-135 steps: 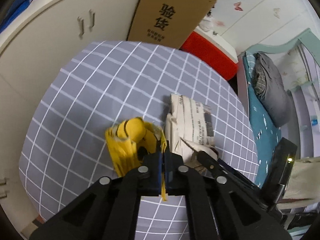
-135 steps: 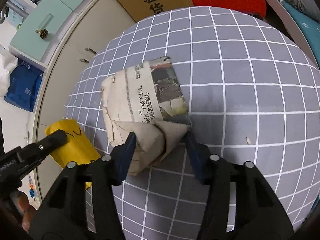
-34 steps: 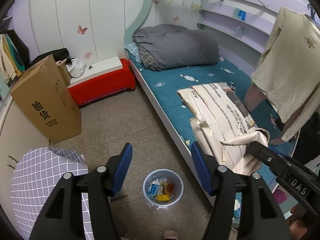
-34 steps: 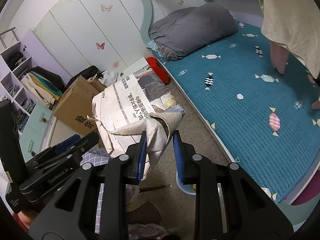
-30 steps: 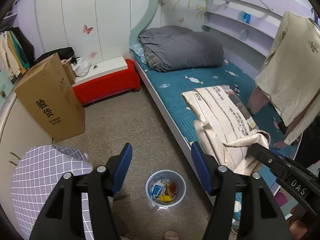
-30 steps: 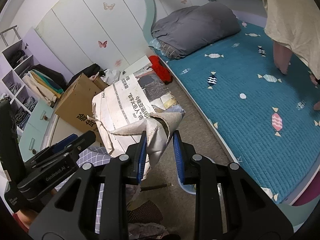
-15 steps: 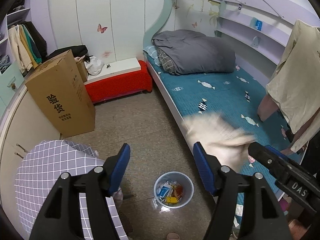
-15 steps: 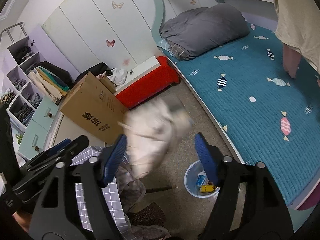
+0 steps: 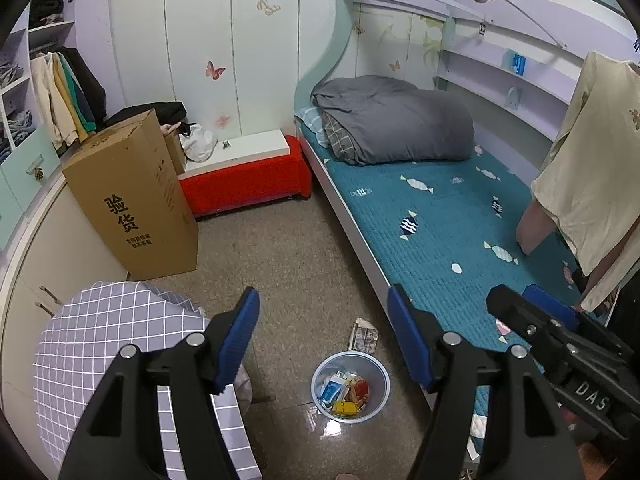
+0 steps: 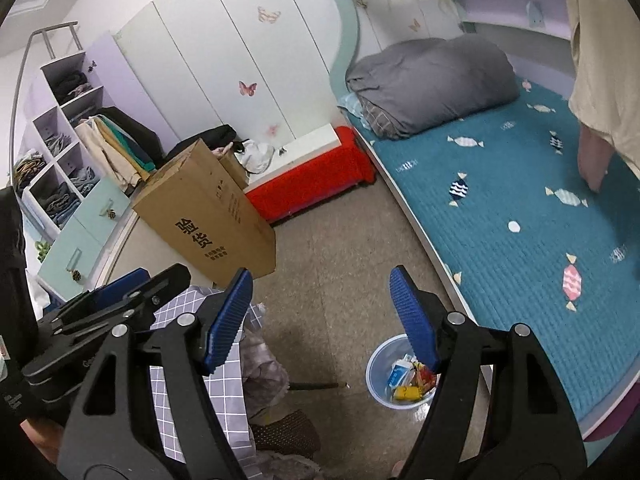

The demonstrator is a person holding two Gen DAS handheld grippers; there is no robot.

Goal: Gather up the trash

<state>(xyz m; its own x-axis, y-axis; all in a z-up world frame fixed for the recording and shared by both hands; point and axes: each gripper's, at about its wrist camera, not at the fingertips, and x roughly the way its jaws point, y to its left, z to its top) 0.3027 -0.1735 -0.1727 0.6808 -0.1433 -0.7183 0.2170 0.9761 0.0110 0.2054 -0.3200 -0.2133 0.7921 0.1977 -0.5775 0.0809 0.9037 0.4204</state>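
A translucent blue bin (image 9: 380, 372) stands on the floor by the bed, holding a yellow wrapper (image 9: 345, 408), a blue-white packet and red wrappers. A folded newspaper bundle (image 9: 365, 334) lies on the floor just beyond the bin's rim, outside it. My left gripper (image 9: 324, 340) hangs open above the bin with nothing between its blue pads. My right gripper (image 10: 322, 316) is open and empty too, with the bin (image 10: 378, 364) below its right finger. In the right wrist view the newspaper is not seen. Each gripper shows at the edge of the other's view: right gripper (image 9: 514, 298), left gripper (image 10: 160, 276).
A table with a grey checked cloth (image 9: 120, 340) is close at the lower left. A tall cardboard box (image 9: 132, 200) and a red bench (image 9: 244, 184) stand farther back. The teal bed (image 9: 440, 220) runs along the right, with a beige shirt (image 9: 588, 160) hanging over it.
The right gripper held the newspaper bundle a second ago; its jaws opened, the bundle fell, and it now lies on the floor beside the bin. Both views have drawn back slightly.
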